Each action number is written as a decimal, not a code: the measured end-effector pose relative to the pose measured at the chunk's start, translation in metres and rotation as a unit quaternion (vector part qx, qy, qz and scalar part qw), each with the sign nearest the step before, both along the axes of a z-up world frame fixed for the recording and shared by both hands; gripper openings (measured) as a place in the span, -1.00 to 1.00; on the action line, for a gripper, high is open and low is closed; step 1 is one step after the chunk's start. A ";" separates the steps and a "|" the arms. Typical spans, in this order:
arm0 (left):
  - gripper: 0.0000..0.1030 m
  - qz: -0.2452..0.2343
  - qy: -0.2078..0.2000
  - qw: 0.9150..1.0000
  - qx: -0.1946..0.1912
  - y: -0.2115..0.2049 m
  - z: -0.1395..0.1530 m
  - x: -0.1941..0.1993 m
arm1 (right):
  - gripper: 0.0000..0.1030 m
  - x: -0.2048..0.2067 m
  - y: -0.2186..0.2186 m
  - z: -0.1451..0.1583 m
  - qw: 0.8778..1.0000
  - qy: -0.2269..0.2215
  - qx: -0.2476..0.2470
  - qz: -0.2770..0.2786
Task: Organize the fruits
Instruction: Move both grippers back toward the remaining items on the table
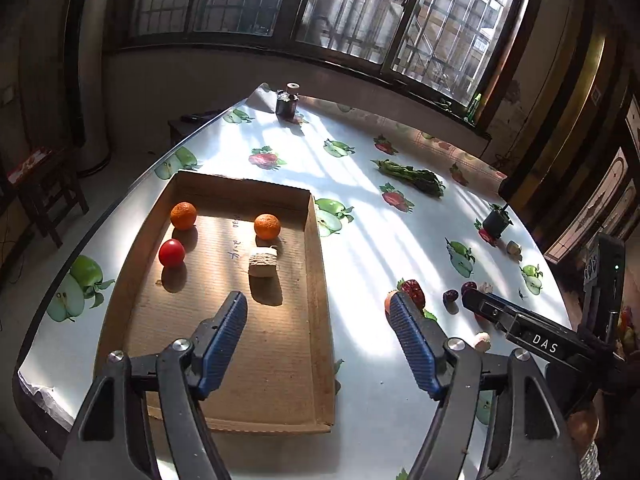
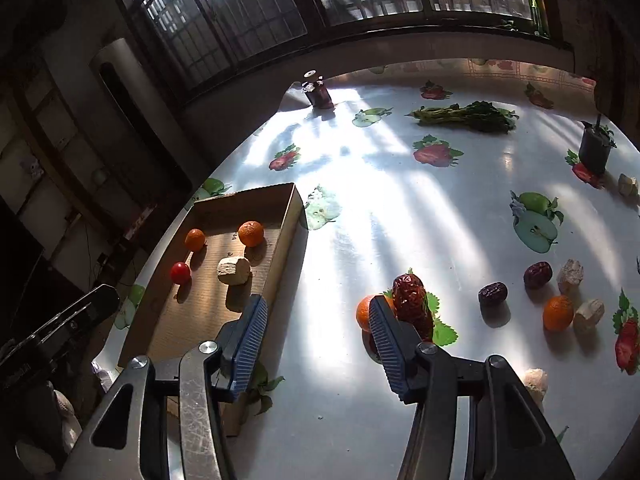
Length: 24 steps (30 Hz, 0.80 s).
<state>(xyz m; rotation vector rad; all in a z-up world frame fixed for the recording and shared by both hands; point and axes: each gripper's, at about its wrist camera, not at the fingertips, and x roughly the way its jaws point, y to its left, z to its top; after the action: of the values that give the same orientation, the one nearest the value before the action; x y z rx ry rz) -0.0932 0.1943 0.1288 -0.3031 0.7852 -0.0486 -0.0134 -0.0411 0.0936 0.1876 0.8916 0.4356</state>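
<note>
On the round table [image 1: 360,208] with its glossy fruit-printed cloth, your shallow brown cardboard tray [image 1: 316,280] lies toward the left edge, and it holds two small oranges [image 1: 183,215], one round red tomato [image 1: 172,253] and a pale, rough beige chunk [image 1: 263,263] — all four well apart from the tray walls except the chunk, which sits just in front of the right-hand orange. Your left gripper [image 1: 318,312] hangs above the tray's near right wall with its blue ribbed pads spread and nothing between them. Your right gripper [image 2: 318,320] is likewise empty, jaws apart, over the bare cloth just right of the tray. Beside its right pad lie another orange [image 2: 363,312] and a large wrinkled red date [image 2: 412,300], touching each other. Further right you have two smaller dark dates [image 2: 493,293], one more orange [image 2: 557,312] and several pale chunks [image 2: 589,314] — loosely clustered. Far across the table rest a bunch of leafy greens [image 2: 468,116], a dark jar [image 2: 319,94] and a small black pot [image 2: 595,152].
</note>
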 end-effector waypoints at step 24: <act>-0.03 -0.156 0.090 0.983 0.039 -0.175 -0.072 0.038 | 0.11 -0.039 -0.290 -0.049 0.970 0.044 -0.052 -0.232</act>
<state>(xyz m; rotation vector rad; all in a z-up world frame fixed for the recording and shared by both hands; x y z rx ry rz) -0.0553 0.0195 0.0568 -0.1082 1.0062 -0.2883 -0.0529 -0.3315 0.0449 0.3131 0.9212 -0.0560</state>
